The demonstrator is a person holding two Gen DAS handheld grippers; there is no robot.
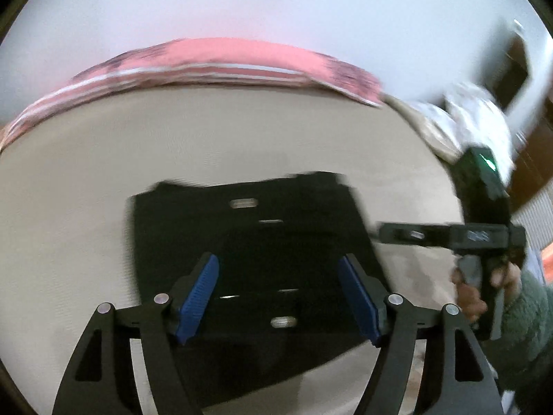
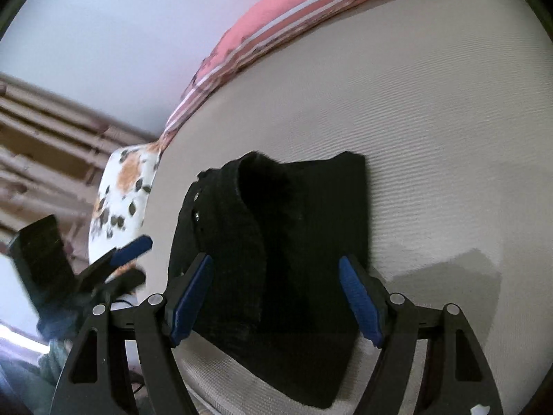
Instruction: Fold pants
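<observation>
left gripper (image 1: 278, 297): jaws wide, nothing between pads, hovers over pants (image 1: 249, 242). pants: black, folded into compact rectangle, flat on beige mattress (image 1: 69, 207). right gripper (image 2: 276, 299): jaws wide, empty, above same bundle. step, judged: fold near complete; next move calls for smoothing or final fold.

Folded pants on the bed, a gripper over each side.

The pants (image 1: 242, 242) lie mid-bed (image 1: 69, 207), with a blanket (image 1: 221, 62) along the far edge and a pillow (image 2: 121, 193) at its end; the left gripper (image 1: 278, 297) and right gripper (image 2: 276, 301) hover above them.
</observation>
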